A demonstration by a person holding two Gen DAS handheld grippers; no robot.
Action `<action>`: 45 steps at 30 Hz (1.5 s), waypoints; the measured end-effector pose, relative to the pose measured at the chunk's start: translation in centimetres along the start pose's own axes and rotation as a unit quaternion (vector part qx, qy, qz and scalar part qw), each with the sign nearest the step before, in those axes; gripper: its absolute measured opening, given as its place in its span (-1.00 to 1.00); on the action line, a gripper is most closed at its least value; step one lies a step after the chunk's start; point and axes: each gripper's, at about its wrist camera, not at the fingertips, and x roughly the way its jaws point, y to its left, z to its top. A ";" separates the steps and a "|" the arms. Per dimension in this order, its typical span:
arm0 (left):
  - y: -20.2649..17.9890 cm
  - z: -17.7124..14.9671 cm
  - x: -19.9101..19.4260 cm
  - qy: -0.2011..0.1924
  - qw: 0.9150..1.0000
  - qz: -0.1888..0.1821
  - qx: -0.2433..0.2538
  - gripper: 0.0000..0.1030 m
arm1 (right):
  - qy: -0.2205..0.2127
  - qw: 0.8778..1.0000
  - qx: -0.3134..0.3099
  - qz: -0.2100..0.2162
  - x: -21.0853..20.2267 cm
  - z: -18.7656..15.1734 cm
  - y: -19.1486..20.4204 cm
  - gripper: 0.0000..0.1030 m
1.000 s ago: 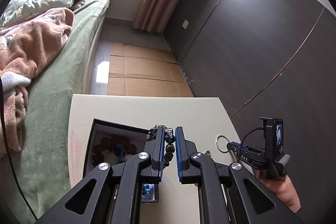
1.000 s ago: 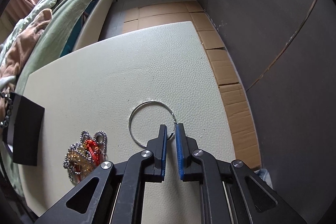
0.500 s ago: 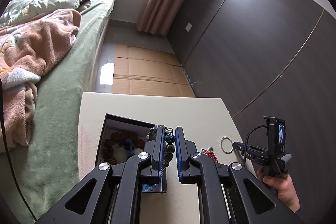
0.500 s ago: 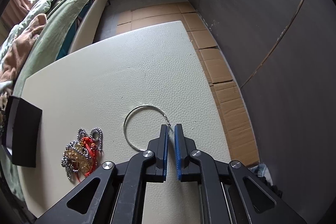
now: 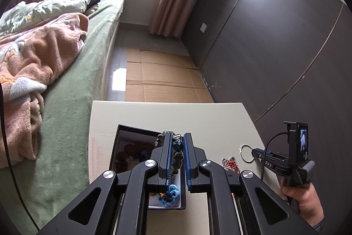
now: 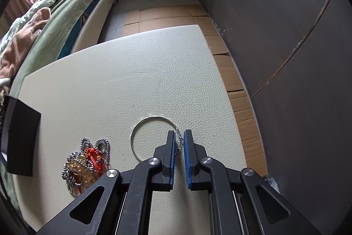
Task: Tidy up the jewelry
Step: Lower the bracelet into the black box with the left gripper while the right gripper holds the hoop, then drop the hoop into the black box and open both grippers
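Occupying the near half of a cream, pebble-grained bench, the jewelry leaves the far half, toward 12 o'clock, bare up to its edge; beyond lie cardboard sheets on the floor, a green bed at 9 o'clock and a dark wall hard by the 3 o'clock edge. Writing: white letters reading "DAS" on the right gripper's body, seen from the left wrist view; nothing else legible. Container: one open black box at the 9 o'clock side, holding brown beads and a blue knotted cord; exact contents partly hidden. Left gripper: fingers clamped on a dark beaded bracelet, held above the box. Right gripper: fingers drawn nearly together on the rim of a thin silver ring lying on the bench. Loose item: ball-chain cluster with red cord and gold charm, at 8 o'clock of the ring, between ring and box.
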 end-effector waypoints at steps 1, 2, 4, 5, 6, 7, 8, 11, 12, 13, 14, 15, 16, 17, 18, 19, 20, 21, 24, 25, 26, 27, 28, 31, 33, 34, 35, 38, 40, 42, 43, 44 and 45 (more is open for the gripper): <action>0.1 0.0 -0.1 0.000 1.000 0.002 0.000 -0.81 | 0.001 1.000 0.006 0.008 -0.1 -0.1 -0.2 -0.90; 0.2 -0.1 -0.1 -0.001 1.000 0.003 0.000 -0.81 | 0.003 1.000 0.014 0.019 -0.1 -0.2 -0.3 -0.91; 0.3 -0.1 -0.3 -0.002 1.000 0.004 -0.001 -0.81 | 0.001 0.999 0.027 0.037 -0.4 -0.3 -0.6 -0.92; 0.4 -0.1 -0.4 -0.002 1.000 0.004 -0.003 -0.81 | -0.003 0.998 0.033 0.044 -0.7 -0.3 -0.7 -0.93; 0.6 -0.1 -0.5 -0.003 1.000 0.005 -0.005 -0.81 | -0.007 0.998 0.040 0.055 -1.0 -0.3 -0.7 -0.94; 0.8 -0.1 -0.5 -0.003 1.000 0.006 -0.007 -0.81 | -0.013 0.997 0.048 0.066 -1.3 -0.3 -0.7 -0.94; 0.9 0.0 -0.5 -0.002 1.000 0.007 -0.010 -0.81 | -0.018 0.995 0.055 0.078 -1.7 -0.2 -0.7 -0.94; 1.3 -0.1 -0.4 -0.001 1.000 0.010 -0.016 -0.81 | -0.030 0.991 0.067 0.108 -2.5 -0.1 -0.3 -0.94; 1.4 -0.1 -0.2 0.000 1.000 0.010 -0.018 -0.81 | -0.032 0.990 0.071 0.117 -2.7 -0.1 -0.2 -0.94; 1.5 -0.1 -0.1 0.001 1.000 0.010 -0.019 -0.81 | -0.035 0.989 0.074 0.124 -2.9 0.0 -0.1 -0.94; 1.6 -0.1 0.0 0.001 1.000 0.009 -0.021 -0.81 | -0.038 0.988 0.077 0.132 -3.0 0.1 0.0 -0.94; 1.8 0.0 0.2 0.002 1.000 0.009 -0.025 -0.81 | -0.041 0.986 0.079 0.141 -3.2 0.2 0.2 -0.94; 1.9 0.0 0.3 0.002 1.000 0.008 -0.030 -0.81 | -0.044 0.984 0.081 0.149 -3.3 0.4 0.3 -0.94; 2.1 0.1 0.6 0.004 0.999 0.007 -0.035 -0.81 | -0.047 0.983 0.083 0.158 -3.5 0.5 0.6 -0.94; 2.3 0.2 0.9 0.009 0.999 0.007 -0.039 -0.80 | -0.050 0.981 0.083 0.167 -3.6 0.6 1.0 -0.94; 2.5 0.3 1.3 0.015 0.999 0.007 -0.045 -0.80 | -0.053 0.980 0.081 0.176 -3.9 0.7 1.5 -0.94; 2.7 0.3 1.6 0.022 0.998 0.003 -0.051 -0.80 | -0.056 0.978 0.078 0.185 -4.1 0.7 2.0 -0.94; 2.9 0.3 2.0 0.027 0.998 -0.001 -0.057 -0.80 | -0.058 0.977 0.076 0.193 -4.3 0.6 2.6 -0.94; 3.3 0.3 2.8 0.048 0.996 -0.005 -0.069 -0.71 | -0.064 0.972 0.065 0.216 -4.8 0.9 4.5 -0.94; 3.4 0.2 3.0 0.053 0.996 -0.005 -0.073 -0.52 | -0.066 0.971 0.060 0.223 -4.9 1.0 5.1 -0.94; 3.6 0.2 3.1 0.055 0.995 -0.006 -0.077 -0.38 | -0.068 0.969 0.057 0.231 -5.1 1.1 5.6 -0.94; 3.7 0.3 3.0 0.053 0.995 -0.007 -0.081 -0.07 | -0.071 0.967 0.053 0.239 -5.3 1.2 6.2 -0.94; 3.9 0.3 2.7 0.047 0.995 -0.006 -0.084 0.13 | -0.072 0.965 0.050 0.247 -5.5 1.1 6.7 -0.94; 4.3 0.8 1.6 0.032 0.996 -0.002 -0.088 0.18 | -0.075 0.959 0.036 0.272 -6.1 1.0 8.4 -0.94; 4.9 1.0 1.1 0.026 0.995 0.000 -0.096 0.19 | -0.075 0.955 0.024 0.286 -6.3 0.8 9.6 -0.94; 5.2 1.1 0.8 0.024 0.995 0.002 -0.101 0.20 | -0.075 0.953 0.018 0.292 -6.4 0.8 10.3 -0.94; 5.5 1.1 0.6 0.023 0.994 0.003 -0.104 0.21 | -0.074 0.952 0.012 0.297 -6.5 0.6 11.0 -0.94; 6.3 1.1 -0.1 0.018 0.994 0.009 -0.111 0.27 | -0.070 0.947 -0.001 0.313 -6.5 0.3 13.0 -0.94; 6.7 1.2 -0.5 0.012 0.993 0.012 -0.115 0.29 | -0.064 0.944 -0.007 0.325 -6.4 0.1 14.2 -0.94; 6.9 1.2 -0.9 0.007 0.993 0.014 -0.118 0.36 | -0.058 0.940 -0.015 0.336 -6.2 -0.2 15.8 -0.93; 7.0 1.2 -1.0 0.004 0.993 0.015 -0.120 0.42 | -0.052 0.938 -0.022 0.341 -6.0 -0.3 16.6 -0.93; 7.1 1.2 -1.1 0.001 0.993 0.016 -0.120 0.46 | -0.045 0.938 -0.029 0.341 -5.7 -0.4 17.4 -0.93; 7.1 1.2 -1.3 -0.002 0.993 0.016 -0.121 0.51 | -0.031 0.941 -0.037 0.336 -5.3 -0.5 17.9 -0.90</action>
